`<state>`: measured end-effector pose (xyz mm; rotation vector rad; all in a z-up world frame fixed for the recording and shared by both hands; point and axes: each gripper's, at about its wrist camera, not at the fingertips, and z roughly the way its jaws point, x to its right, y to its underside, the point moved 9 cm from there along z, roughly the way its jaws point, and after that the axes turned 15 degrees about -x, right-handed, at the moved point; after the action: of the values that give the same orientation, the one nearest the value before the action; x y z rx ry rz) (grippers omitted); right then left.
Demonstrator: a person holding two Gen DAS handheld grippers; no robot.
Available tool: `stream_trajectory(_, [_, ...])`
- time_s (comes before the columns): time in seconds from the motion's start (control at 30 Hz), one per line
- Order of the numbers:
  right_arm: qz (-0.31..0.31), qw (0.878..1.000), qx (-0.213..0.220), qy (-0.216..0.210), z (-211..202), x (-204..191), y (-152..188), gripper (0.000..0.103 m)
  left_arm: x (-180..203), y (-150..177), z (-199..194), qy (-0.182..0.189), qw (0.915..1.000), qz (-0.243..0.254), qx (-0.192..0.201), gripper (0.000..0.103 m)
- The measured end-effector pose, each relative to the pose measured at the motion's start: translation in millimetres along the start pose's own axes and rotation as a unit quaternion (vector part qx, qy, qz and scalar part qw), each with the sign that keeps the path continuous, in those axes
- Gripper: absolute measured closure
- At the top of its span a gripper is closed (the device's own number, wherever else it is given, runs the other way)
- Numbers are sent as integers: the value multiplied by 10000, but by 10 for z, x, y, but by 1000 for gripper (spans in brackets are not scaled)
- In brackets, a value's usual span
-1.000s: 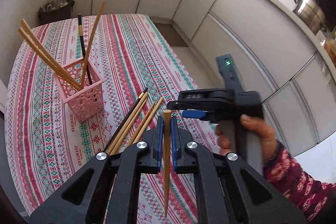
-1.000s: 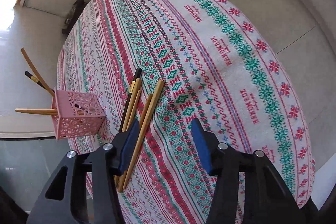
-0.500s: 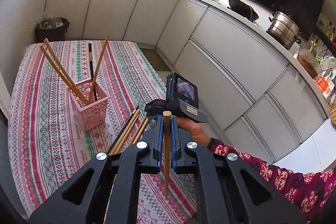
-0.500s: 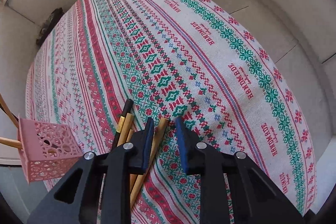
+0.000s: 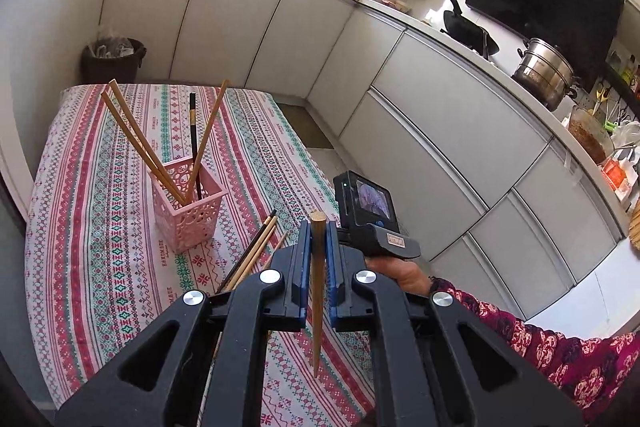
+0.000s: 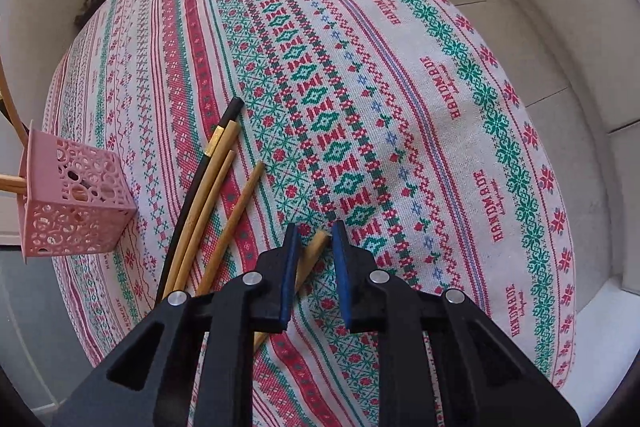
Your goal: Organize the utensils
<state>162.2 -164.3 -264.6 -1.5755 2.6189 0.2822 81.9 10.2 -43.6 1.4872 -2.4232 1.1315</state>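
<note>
The left gripper (image 5: 318, 239) is clamped on a wooden chopstick (image 5: 318, 291), held upright above the patterned tablecloth (image 5: 100, 247), thick end up. The right gripper (image 6: 314, 239) points steeply down at the table; its jaws have just been closing around the thick end of another wooden chopstick (image 6: 314, 251), though whether the blue pads (image 6: 290, 267) already press it cannot be told. Beside it lie three wooden chopsticks and a black chopstick (image 6: 200, 183). The pink basket (image 5: 188, 203) stands nearby, holding four chopsticks.
</note>
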Motion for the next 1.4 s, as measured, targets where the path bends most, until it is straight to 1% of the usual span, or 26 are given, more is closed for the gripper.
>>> stream_trajectory(0.07, [-56,9998,195,84,8,-43,50,91,15,10,-8,-48,10000,13,15,97])
stream_trajectory(0.1, [-93,9997,230,23,2,-64,91,91,4,14,-15,-72,10000,9,25,97])
stream_trajectory(0.13, [-41,9995,183,-256,2,-82,146,93,-9,18,-25,-96,9999,-3,34,97])
stream_trajectory(0.17, [61,9970,41,-767,4,-64,188,95,-25,23,-31,-113,9999,-23,39,97])
stream_trajectory(0.2, [113,9922,-11,-1240,-17,-69,209,95,-44,28,-33,-125,9999,-43,37,97])
stream_trajectory(0.23, [60,9907,58,-1358,-56,-78,215,95,-63,35,-30,-144,9999,-61,28,97])
stream_trajectory(0.27, [-75,9919,27,-1266,-66,-84,228,94,-82,39,-25,-164,9998,-85,19,97])
stream_trajectory(0.3, [-183,9919,-176,-1244,-35,-76,281,94,-99,40,-25,-176,9998,-103,12,97])
stream_trajectory(0.33, [-172,9913,-372,-1250,7,-52,337,93,-110,38,-27,-181,9998,-116,11,97])
stream_trajectory(0.37, [-147,9913,-441,-1230,43,-41,365,93,-109,42,-29,-180,9998,-122,19,97])
stream_trajectory(0.43, [-244,9934,-291,-1081,53,-122,361,93,-99,42,-47,-178,9998,-117,43,97])
stream_trajectory(0.53, [-293,9960,-244,-805,69,-226,383,91,-87,50,-70,-188,9998,-96,62,97])
stream_trajectory(0.63, [-221,9966,-321,-728,104,-316,398,90,-113,61,-86,-241,9996,-133,55,96])
stream_trajectory(0.67, [-224,9963,-400,-726,102,-283,453,89,-127,67,-94,-259,9995,-150,60,96])
stream_trajectory(0.73, [-215,9954,-520,-771,98,-223,531,85,-154,69,-113,-279,9994,-182,67,96])
stream_trajectory(0.77, [-237,9957,-496,-750,88,-231,556,84,-159,70,-119,-283,9994,-190,72,96])
stream_trajectory(0.83, [-292,9964,-380,-701,77,-251,559,83,-155,70,-121,-278,9994,-182,72,96])
stream_trajectory(0.87, [-326,9965,-291,-706,72,-271,542,85,-144,70,-119,-279,9995,-163,67,96])
stream_trajectory(0.9, [-348,9969,-190,-677,83,-286,498,91,-128,72,-115,-285,9995,-138,62,96])
stream_trajectory(0.97, [-334,9961,-82,-807,128,-389,394,94,-111,81,-111,-318,9994,-104,62,96])
stream_trajectory(1.03, [-249,9947,-46,-1000,109,-357,379,95,-108,81,-129,-331,9994,-97,85,96])
stream_trajectory(1.07, [-228,9947,53,-1006,73,-336,373,95,-111,80,-148,-333,9993,-108,113,96])
stream_trajectory(1.1, [-244,9946,185,-991,-12,-286,365,95,-115,75,-176,-339,9993,-108,150,96])
stream_trajectory(1.2, [-364,9903,706,-1141,-370,-259,412,95,-60,56,-261,-338,9990,-51,287,96])
stream_trajectory(1.3, [-570,9819,1329,-1225,-817,-251,486,95,17,28,-313,-409,9984,9,402,96])
stream_trajectory(1.4, [-713,9709,1872,-1310,-1250,-229,561,95,99,-36,-376,-524,9971,48,557,96])
